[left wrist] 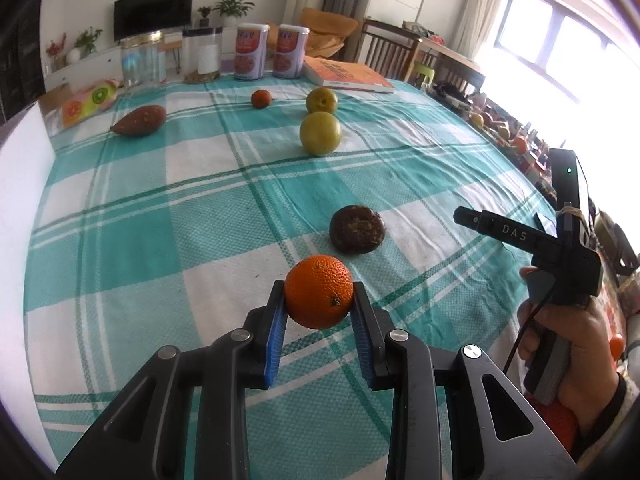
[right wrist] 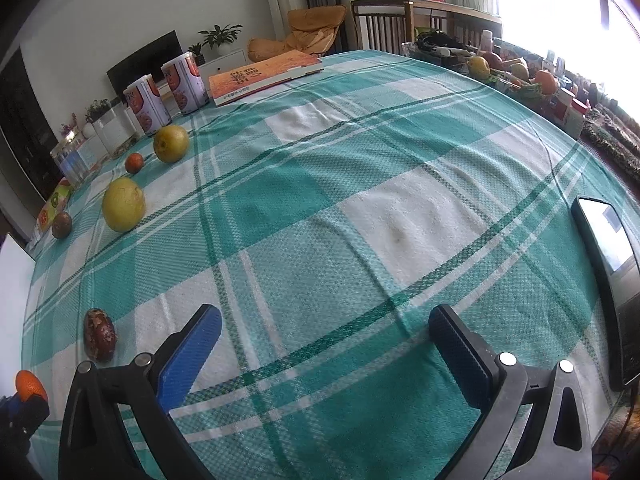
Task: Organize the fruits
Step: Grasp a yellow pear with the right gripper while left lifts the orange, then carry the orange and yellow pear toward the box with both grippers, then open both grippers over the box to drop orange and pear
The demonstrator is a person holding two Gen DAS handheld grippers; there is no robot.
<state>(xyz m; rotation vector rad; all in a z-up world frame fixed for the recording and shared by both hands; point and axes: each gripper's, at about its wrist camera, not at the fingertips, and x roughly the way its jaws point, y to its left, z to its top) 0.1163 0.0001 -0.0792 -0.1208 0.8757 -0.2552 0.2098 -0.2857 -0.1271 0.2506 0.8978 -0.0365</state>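
My left claw is clamped on an orange; both blue pads press its sides, and it sits raised above the checked cloth of the worktop. No earlier view is on hand, so I report only the grip as it stands.

Just beyond the orange lies a dark brown, shrivelled fruit, resting on the cloth and apart from the claw. Farther back, two yellow-green round fruits sit close together, one behind the other. A small reddish-orange fruit lies to their left, and a brown pointed fruit farther left again.

At the far edge stand two printed tins, a clear jar and an orange-covered book.

My right claw stands wide apart with nothing between its fingers, over bare cloth. My right hand shows at the edge of the left view, wrapped round its handle. A phone with a lit screen is at the right edge.
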